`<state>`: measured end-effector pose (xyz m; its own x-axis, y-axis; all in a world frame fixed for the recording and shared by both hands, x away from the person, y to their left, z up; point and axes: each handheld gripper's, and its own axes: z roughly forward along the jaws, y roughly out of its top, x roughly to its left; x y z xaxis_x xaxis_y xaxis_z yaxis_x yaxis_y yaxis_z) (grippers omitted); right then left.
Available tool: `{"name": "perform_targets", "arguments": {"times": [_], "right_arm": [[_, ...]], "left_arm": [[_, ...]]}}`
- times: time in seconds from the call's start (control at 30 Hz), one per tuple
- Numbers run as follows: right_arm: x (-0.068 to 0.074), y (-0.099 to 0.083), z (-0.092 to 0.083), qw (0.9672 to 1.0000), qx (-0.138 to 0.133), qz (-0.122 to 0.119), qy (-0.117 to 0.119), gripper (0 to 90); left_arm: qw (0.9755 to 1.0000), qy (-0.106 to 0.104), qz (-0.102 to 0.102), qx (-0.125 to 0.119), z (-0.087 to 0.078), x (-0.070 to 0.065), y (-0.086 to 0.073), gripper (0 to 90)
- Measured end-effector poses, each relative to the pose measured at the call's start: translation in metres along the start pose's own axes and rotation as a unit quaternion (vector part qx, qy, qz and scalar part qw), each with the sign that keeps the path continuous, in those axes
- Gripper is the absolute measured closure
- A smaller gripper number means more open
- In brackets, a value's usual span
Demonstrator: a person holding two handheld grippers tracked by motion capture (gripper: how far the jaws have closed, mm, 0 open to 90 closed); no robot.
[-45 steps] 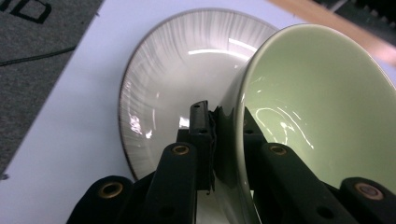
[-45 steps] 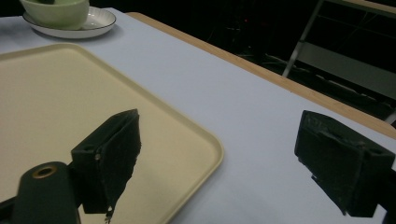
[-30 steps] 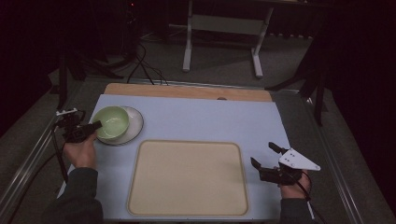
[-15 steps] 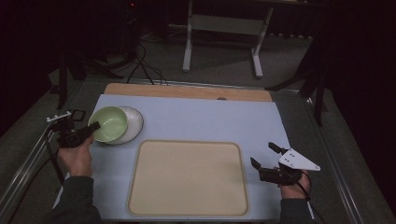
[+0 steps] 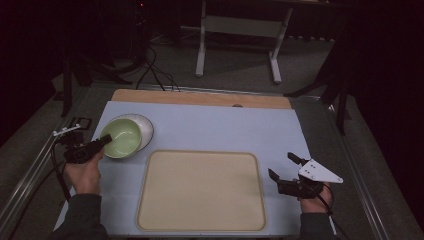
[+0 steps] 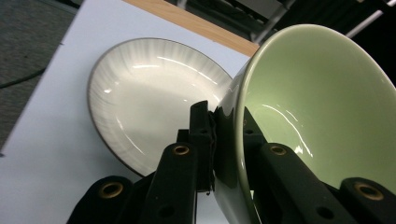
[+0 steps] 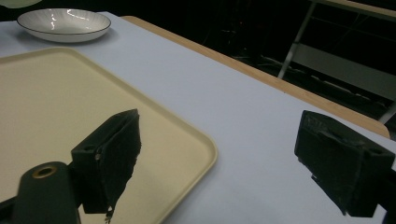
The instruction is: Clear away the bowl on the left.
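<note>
Over the pale blue table (image 5: 210,125), left claw (image 6: 217,140) is pinching the glazed green bowl (image 6: 317,107) by its rim above the white plate (image 6: 149,98); rigid, slippery, breakable; right claw (image 7: 219,163) is idling, spread.

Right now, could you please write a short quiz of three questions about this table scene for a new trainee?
1. True or false: the left gripper has its fingers closed on the rim of the green bowl.
2. Which thing lies on the table beside the lifted green bowl? A) a white plate B) a cup C) a spoon
3. Fill in: the right gripper, near the beige tray, is ____ and holds nothing.

Key: 1. true; 2. A; 3. open
</note>
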<state>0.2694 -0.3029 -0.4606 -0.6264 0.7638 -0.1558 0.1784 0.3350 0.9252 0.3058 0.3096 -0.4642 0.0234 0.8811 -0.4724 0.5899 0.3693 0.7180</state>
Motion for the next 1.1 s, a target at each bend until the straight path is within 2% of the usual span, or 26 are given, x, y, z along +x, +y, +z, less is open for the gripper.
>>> {"name": "perform_targets", "arguments": {"times": [0.63,1.1], "right_arm": [[0.001,0.0,0.001,1.0,-0.001,-0.003,0.004,13.8],[0.001,0.0,0.0,1.0,-0.003,-0.004,0.005,13.8]], "left_arm": [[0.9993,-0.029,0.021,0.005,-0.012,-0.023,-0.01,82.5],[0.9979,-0.047,0.043,0.013,-0.012,-0.042,-0.015,82.6]]}}
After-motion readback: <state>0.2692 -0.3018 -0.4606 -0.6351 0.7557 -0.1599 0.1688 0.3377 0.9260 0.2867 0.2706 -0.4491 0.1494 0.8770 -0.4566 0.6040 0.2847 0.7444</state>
